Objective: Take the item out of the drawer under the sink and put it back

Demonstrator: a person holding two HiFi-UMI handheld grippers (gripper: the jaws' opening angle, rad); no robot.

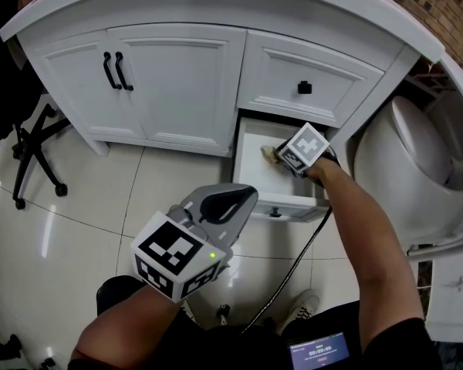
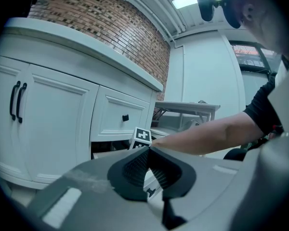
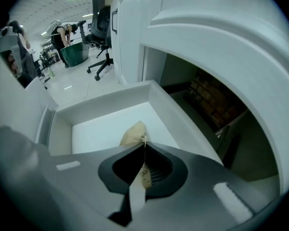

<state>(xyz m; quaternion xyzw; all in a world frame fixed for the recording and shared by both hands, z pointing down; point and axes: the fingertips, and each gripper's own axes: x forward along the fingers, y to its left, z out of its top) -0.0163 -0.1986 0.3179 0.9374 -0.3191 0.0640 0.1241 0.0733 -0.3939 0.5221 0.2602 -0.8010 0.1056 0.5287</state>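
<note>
The white drawer (image 1: pixel 249 166) under the sink counter stands pulled open; its inside wall (image 3: pixel 101 102) shows in the right gripper view. My right gripper (image 1: pixel 282 157) reaches into it and is shut on a small tan paper packet (image 3: pixel 135 134), whose edge (image 1: pixel 268 153) peeks out at the jaws, just above the drawer floor. My left gripper (image 1: pixel 239 196) hangs in front of the drawer, over the floor tiles, jaws shut with nothing between them (image 2: pixel 148 154).
A white vanity with double doors (image 1: pixel 166 83) and a closed upper drawer with a black knob (image 1: pixel 304 88) stands above. A toilet (image 1: pixel 409 168) is at the right, an office chair base (image 1: pixel 31 153) at the left. A black cable (image 1: pixel 293 264) trails below my right arm.
</note>
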